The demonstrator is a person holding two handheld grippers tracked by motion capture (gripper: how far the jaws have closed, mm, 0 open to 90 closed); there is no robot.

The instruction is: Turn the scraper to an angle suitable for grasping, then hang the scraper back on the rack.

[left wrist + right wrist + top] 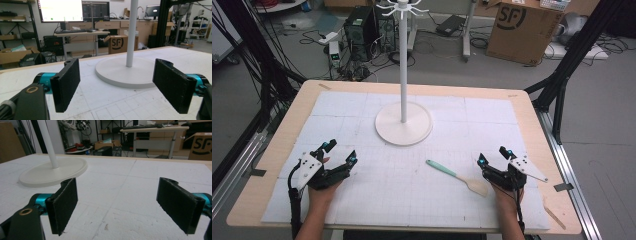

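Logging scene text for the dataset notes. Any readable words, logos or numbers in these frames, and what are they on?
"SF": on the cardboard box on the floor beyond the table, in the high view.
"SF": on a cardboard box behind the white stand, in the left gripper view.
"SF", cut off at the frame edge: on a box in the right gripper view.
Monitor screens: text too small and washed out to read.

Even, bright indoor light from above, soft faint shadows under the white stand on the bench, glaring monitor in the left gripper view, slight softness overall, near black tongs mildly blurred, edges a little stretched.
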